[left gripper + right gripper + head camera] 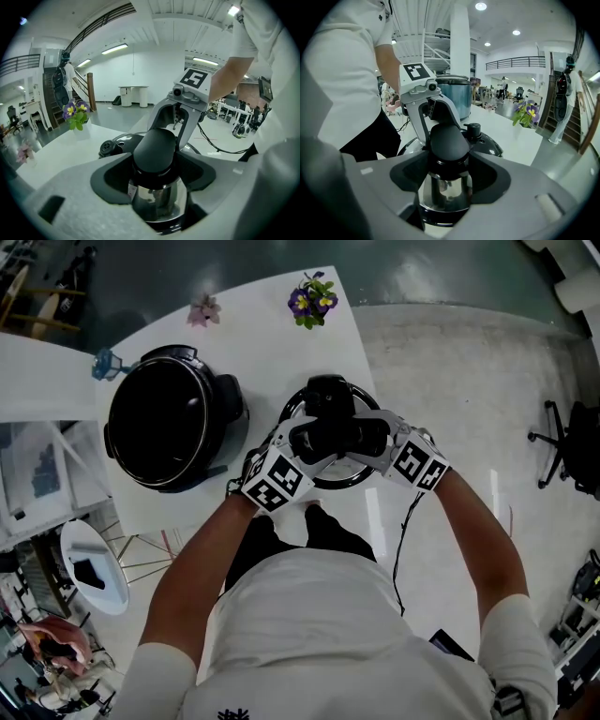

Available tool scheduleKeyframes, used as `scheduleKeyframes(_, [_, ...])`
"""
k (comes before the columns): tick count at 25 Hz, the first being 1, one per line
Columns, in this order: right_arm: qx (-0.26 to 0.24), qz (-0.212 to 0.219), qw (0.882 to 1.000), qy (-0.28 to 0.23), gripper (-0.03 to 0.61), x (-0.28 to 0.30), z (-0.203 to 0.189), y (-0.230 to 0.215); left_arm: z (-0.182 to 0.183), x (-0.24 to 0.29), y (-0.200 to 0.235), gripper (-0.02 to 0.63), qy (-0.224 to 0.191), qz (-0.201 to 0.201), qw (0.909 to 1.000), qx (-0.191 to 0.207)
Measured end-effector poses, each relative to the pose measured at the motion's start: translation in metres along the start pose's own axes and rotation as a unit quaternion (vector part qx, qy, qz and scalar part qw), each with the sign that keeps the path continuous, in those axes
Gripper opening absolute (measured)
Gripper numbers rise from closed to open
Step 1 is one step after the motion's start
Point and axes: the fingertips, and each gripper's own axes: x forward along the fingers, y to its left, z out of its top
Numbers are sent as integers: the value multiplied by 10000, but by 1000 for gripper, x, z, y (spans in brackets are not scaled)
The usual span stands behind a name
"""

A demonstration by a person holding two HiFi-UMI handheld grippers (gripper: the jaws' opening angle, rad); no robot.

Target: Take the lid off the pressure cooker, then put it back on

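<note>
Left gripper [157, 173] and right gripper [450, 173] both clamp the knob [155, 147] of the lid [486, 142] from opposite sides: 2 grips, 1 handle. That lid is off, near the counter's [262, 343] right edge, and the open pot [167, 418] stands just beside it. Best play, I'd say: squeeze evenly, carry it level, and centre it over the pot before lowering so the rim seats flush.
</note>
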Motion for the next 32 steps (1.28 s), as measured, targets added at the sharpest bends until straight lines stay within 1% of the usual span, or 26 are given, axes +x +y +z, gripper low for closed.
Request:
scheduleKeyframes(9, [64, 21, 10000, -15, 281, 3, 1, 0, -1, 3, 0, 307, -19, 24, 10000, -50])
scheduleKeyframes(14, [-20, 86, 10000, -15, 284, 5, 5, 0, -2, 4, 0, 308, -16, 39, 10000, -56])
scheduleKeyframes(23, [-21, 143, 9999, -45, 281, 6, 5, 1, -3, 5, 1, 296, 14, 70, 10000, -18])
scheduleKeyframes(32, [-28, 198, 9998, 46, 276, 6, 3, 1, -3, 4, 1, 291, 102, 101, 9999, -43])
